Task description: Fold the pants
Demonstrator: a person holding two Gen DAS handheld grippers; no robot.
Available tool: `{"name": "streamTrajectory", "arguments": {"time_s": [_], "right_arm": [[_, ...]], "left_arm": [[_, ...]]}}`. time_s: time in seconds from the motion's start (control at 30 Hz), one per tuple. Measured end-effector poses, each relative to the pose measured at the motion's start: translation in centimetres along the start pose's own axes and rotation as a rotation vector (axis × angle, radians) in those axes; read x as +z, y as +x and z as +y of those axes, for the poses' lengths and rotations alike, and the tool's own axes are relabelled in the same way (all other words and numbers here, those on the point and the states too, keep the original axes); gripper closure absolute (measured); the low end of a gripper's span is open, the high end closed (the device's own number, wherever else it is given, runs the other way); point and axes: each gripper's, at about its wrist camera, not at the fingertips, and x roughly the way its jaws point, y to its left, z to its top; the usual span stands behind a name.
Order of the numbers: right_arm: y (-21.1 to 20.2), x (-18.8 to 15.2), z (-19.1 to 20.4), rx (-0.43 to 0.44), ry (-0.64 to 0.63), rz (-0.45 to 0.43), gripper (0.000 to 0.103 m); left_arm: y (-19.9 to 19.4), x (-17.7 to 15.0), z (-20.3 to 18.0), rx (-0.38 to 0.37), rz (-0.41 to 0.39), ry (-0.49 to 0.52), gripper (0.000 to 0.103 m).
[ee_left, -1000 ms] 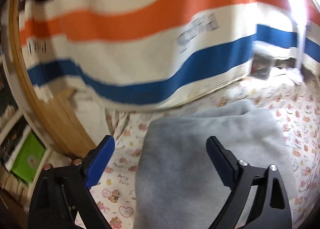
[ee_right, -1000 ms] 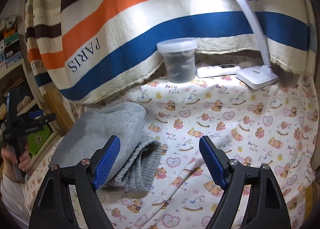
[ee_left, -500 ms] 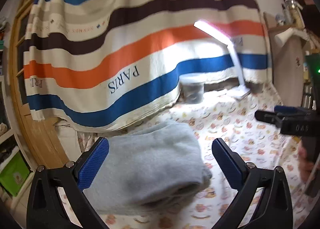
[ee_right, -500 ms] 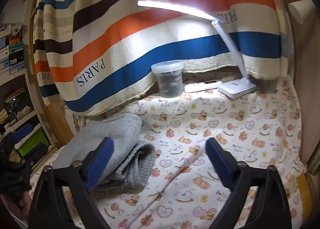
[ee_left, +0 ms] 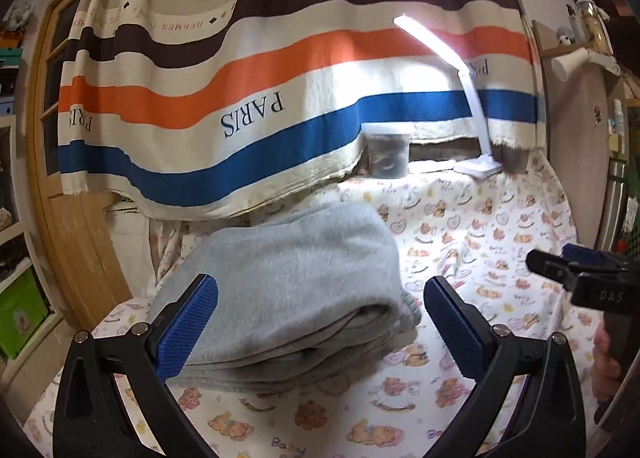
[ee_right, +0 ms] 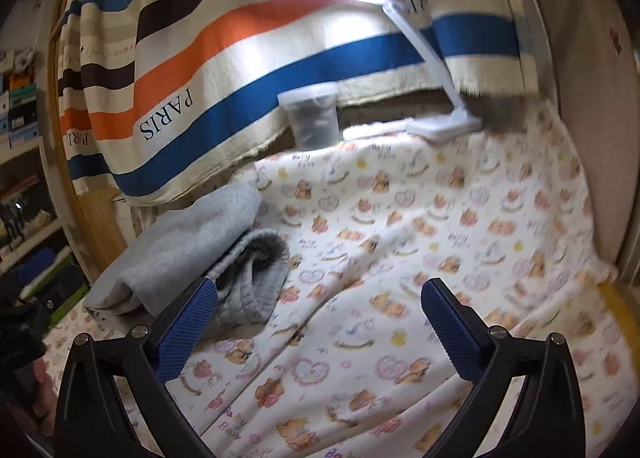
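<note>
In my left wrist view the left gripper (ee_left: 320, 322) fills the bottom of the frame, its jaws spread wide with nothing pressed between them; they have just been opening. Just past them, centre frame, the folded grey pants (ee_left: 288, 290) lie stacked on the bear-print sheet (ee_left: 480, 234) covering the desk, apart from both blue pads (ee_left: 188, 326). At the right edge I can see the right gripper (ee_left: 576, 274) with a hand (ee_left: 606, 362) below it.

In my right wrist view the right gripper (ee_right: 320, 322) sits at the bottom of the frame, jaws also released and just opened, with only the sheet (ee_right: 400, 258) between them. The pants (ee_right: 192, 254) lie at the left of centre, the ribbed waistband end rolled toward the middle of the frame, partly behind the left-hand pad (ee_right: 186, 330).

Farther back, upper centre, a clear lidded tub (ee_right: 314, 118) stands beside the base of a lit white desk lamp (ee_right: 440, 122). Behind everything hangs a striped cloth (ee_right: 248, 50) printed with "PARIS". Shelves (ee_right: 20, 106) show at the left edge, somewhat blurred.
</note>
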Motion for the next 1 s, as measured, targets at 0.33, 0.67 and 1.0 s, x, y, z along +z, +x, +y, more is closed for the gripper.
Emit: {"name": "streamTrajectory", "arguments": {"time_s": [0.33,0.67,1.0], "right_arm": [[0.2,-2.0,1.6,-0.037,-0.096,-0.104,0.001],[1.1,-3.5,4.3,-0.050,-0.236,-0.103,0.001],[0.9,-3.6,3.7,-0.066,-0.202,-0.114,0.001]], "left_arm": [[0.9,-2.3,1.2,0.037,-0.024,-0.065,0.001],[2.5,-4.2,0.3,0.054,0.016,0.001,0.001],[2.6,-4.6,1.4,0.025,0.019,-0.071,0.001]]}}
